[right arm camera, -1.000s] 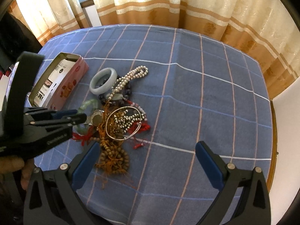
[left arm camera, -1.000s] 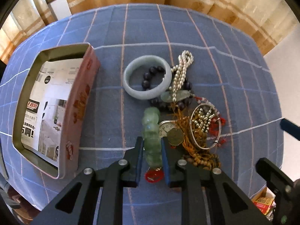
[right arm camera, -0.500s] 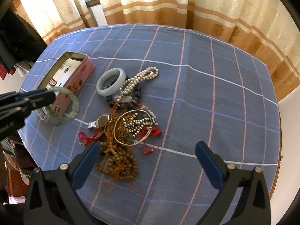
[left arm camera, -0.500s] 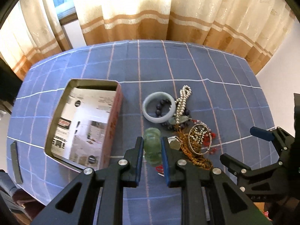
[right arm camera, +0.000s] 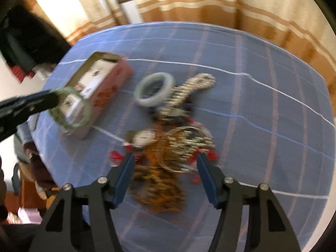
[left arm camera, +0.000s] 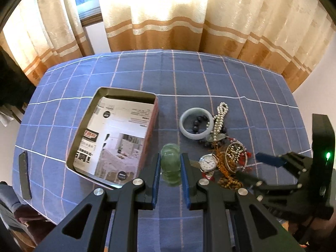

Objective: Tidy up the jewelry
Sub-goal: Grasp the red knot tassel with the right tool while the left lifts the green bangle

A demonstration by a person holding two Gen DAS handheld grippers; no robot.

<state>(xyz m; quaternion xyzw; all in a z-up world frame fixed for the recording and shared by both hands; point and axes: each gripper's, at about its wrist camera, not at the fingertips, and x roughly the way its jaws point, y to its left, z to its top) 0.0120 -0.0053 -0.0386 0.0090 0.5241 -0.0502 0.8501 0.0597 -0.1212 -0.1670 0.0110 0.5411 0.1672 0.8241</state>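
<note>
Inside the tin (left arm camera: pixel 151 113) — a printed leaflet (left arm camera: pixel 117 138), its lettering too small to read.

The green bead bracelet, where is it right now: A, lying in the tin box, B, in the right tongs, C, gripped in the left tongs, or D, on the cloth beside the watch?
C: the left tongs are closed on the green bead bracelet, held above the cloth.

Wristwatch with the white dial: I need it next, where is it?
Left wrist view: the wristwatch lies right of the left gripper, at the near-left edge of the jewelry pile.
</note>
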